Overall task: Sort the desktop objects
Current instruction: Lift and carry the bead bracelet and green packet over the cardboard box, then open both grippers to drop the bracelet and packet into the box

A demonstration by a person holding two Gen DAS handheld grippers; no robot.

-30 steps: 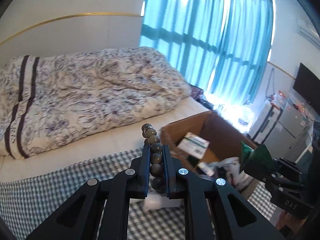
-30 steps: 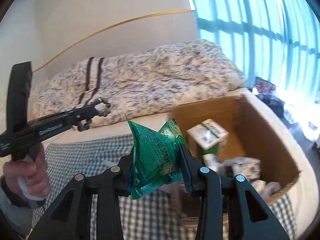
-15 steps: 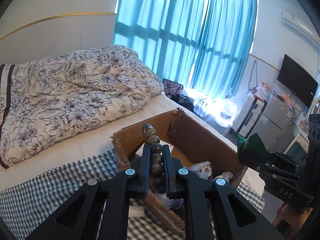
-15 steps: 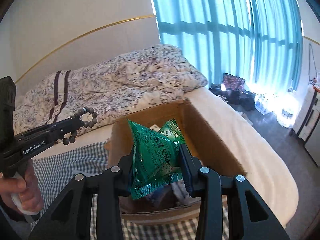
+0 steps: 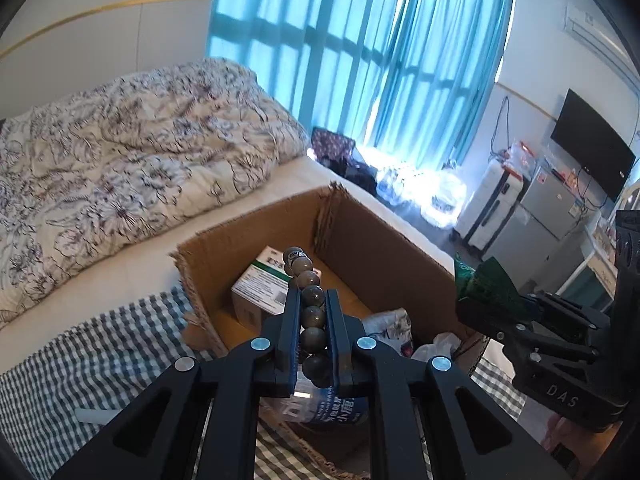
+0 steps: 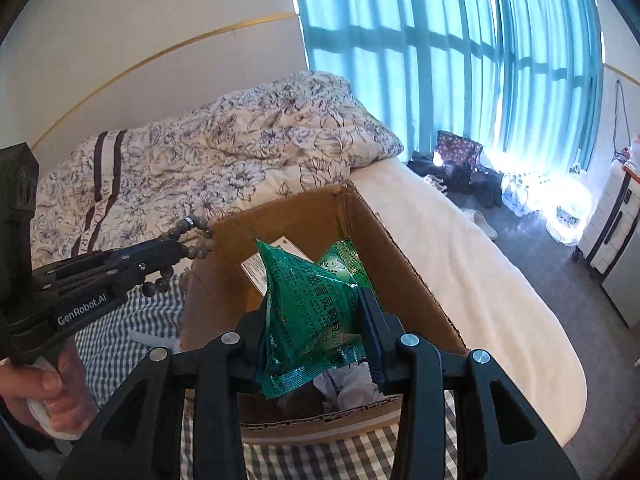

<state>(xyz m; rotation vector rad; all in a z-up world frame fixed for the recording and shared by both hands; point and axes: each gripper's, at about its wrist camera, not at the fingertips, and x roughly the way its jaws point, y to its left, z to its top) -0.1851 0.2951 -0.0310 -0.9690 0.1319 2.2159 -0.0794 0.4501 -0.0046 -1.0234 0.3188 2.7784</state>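
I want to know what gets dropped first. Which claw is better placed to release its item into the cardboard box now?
Probably the right claw: its green packet hangs over the cardboard box opening. The left claw holds the bead bracelet near the box's near-left edge, so it seems less centred.

The left gripper [image 6: 176, 250] has "GenRobot.AI" in white letters on its side. The right gripper [image 5: 486, 294] has "DAS" on its black body. The green packet [image 6: 312, 312] has Chinese words on it. The bottle label [image 5: 332, 406] does too.
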